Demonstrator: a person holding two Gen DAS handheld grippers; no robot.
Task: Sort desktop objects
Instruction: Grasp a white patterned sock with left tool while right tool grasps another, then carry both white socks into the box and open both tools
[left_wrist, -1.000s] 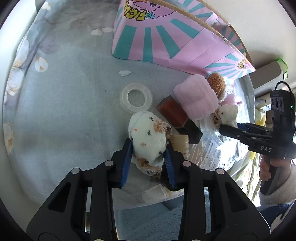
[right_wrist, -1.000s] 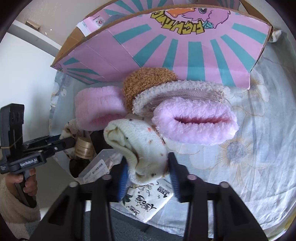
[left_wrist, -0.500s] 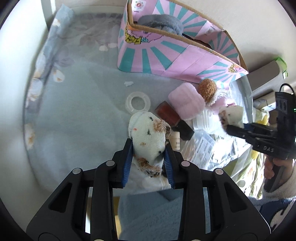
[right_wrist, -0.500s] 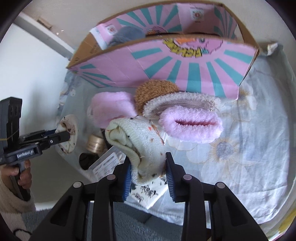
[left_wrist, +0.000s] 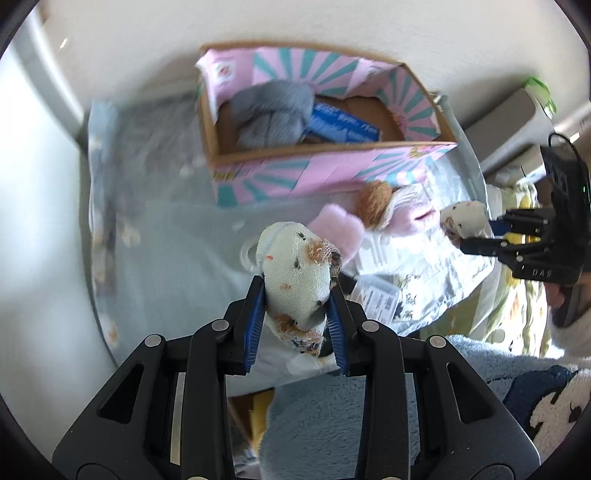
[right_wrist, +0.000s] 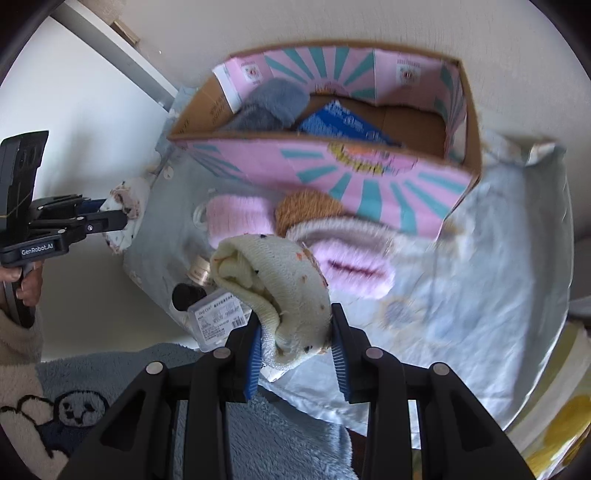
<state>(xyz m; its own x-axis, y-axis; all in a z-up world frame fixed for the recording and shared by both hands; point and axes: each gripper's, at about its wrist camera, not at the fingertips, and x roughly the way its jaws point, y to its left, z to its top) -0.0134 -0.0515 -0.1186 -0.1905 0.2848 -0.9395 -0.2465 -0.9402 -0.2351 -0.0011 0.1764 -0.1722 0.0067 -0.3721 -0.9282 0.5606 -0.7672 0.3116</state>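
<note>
While a grey plush item (left_wrist: 271, 110) and a blue packet (left_wrist: 345, 123) already sit in the pink carton (left_wrist: 332, 168), each gripper (left_wrist: 295, 314) (right_wrist: 295, 334) is clamped on a speckled rolled sock (left_wrist: 295, 273) (right_wrist: 280, 280) above the table; pink slippers (right_wrist: 236, 218), a jar (right_wrist: 199, 271) and packets remain outside.

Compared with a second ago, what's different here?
Both hand-held grippers rose, each carrying its speckled cream sock: the left hand-held gripper its sock, the right hand-held gripper its sock. The pink box now shows its inside. Both grips stayed clamped; the pink slippers stayed on the cloth.
</note>
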